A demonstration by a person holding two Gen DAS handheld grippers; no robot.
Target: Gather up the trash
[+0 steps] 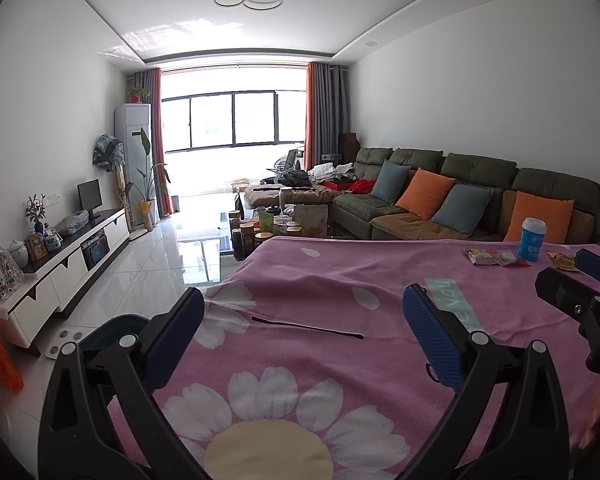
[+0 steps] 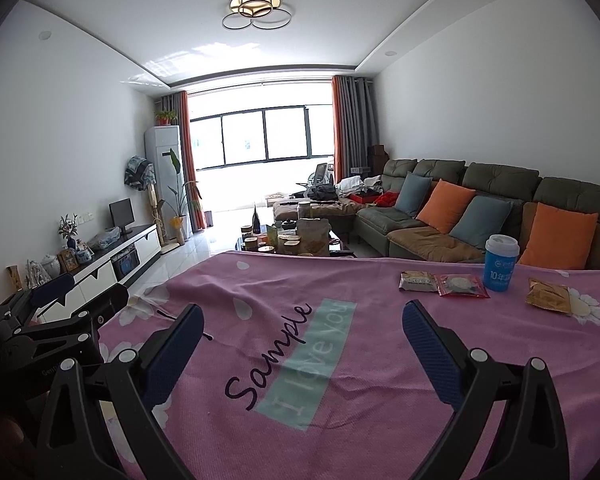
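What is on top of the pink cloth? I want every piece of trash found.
Three snack wrappers and a blue cup lie on the pink cloth. Anything beneath it is covered.

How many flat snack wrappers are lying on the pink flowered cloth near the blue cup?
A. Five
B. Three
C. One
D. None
B. In the right wrist view, a tan wrapper and a red wrapper lie left of the blue cup, and a golden-brown wrapper lies to its right, all on the pink cloth.
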